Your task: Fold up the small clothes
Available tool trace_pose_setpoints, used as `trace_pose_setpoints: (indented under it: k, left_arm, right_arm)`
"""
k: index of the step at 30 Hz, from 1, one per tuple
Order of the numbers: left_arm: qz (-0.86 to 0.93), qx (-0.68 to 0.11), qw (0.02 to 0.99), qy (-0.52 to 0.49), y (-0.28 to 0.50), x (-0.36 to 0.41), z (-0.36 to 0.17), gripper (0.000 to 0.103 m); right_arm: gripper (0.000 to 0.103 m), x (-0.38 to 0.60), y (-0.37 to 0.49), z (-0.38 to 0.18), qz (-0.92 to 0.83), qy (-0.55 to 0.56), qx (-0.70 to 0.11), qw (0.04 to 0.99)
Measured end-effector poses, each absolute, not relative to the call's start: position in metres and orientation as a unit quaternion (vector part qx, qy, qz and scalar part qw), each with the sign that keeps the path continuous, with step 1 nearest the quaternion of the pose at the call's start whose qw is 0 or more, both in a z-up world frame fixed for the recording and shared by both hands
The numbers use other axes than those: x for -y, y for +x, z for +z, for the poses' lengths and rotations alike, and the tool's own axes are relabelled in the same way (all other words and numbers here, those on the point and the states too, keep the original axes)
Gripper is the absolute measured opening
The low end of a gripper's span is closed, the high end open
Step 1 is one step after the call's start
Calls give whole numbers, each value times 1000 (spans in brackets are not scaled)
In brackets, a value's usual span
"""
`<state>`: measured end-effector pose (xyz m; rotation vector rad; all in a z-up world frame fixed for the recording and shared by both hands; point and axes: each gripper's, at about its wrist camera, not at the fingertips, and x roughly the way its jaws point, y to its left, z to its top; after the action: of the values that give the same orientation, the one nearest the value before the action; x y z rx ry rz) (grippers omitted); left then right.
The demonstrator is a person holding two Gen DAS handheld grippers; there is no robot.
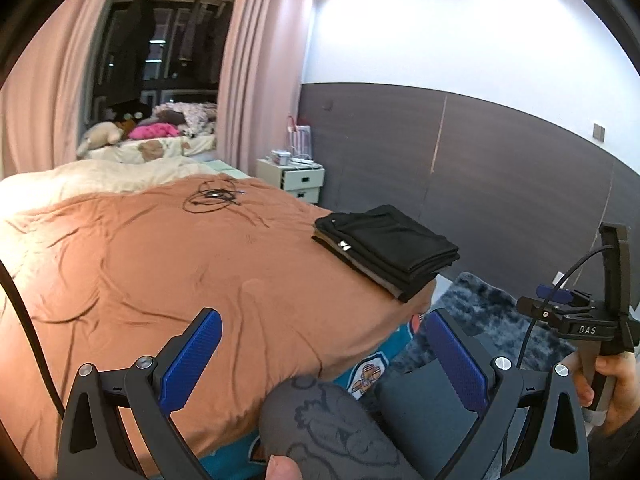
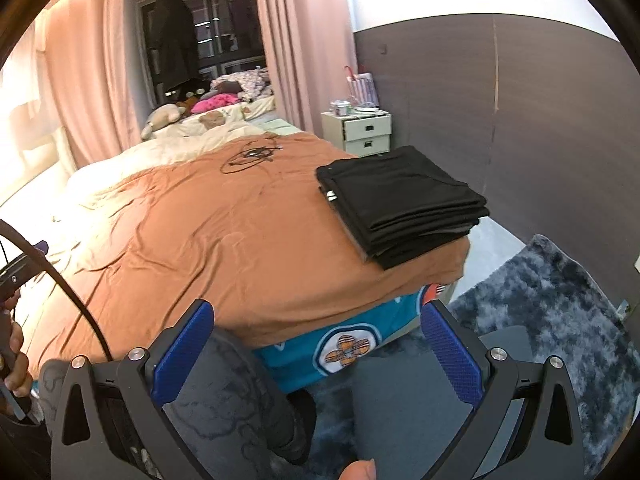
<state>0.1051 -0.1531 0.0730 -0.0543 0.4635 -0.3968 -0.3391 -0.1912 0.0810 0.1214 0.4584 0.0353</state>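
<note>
One stack of folded black clothes (image 2: 404,208), several layers deep, sits at the near right corner of the bed, on one orange bedspread (image 2: 224,240). One tangle of black cable (image 2: 250,155) lies farther up the spread. One white nightstand (image 2: 358,130), two drawers. One shaggy grey rug (image 2: 560,304) on the floor. My left gripper (image 1: 324,360) and my right gripper (image 2: 320,356): both jaws spread wide, each holding nothing.
</note>
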Motion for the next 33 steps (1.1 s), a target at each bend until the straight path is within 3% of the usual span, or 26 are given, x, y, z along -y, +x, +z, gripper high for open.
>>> trace_pose_setpoints:
  k: [14, 33]
  left_arm:
    - [-143, -201, 968, -36, 22, 128, 54, 103]
    - [-129, -195, 972, -30, -2, 118, 48, 103]
  right_arm:
    - [103, 175, -386, 51, 31, 63, -183, 981]
    - [103, 160, -393, 35, 54, 64, -171, 982]
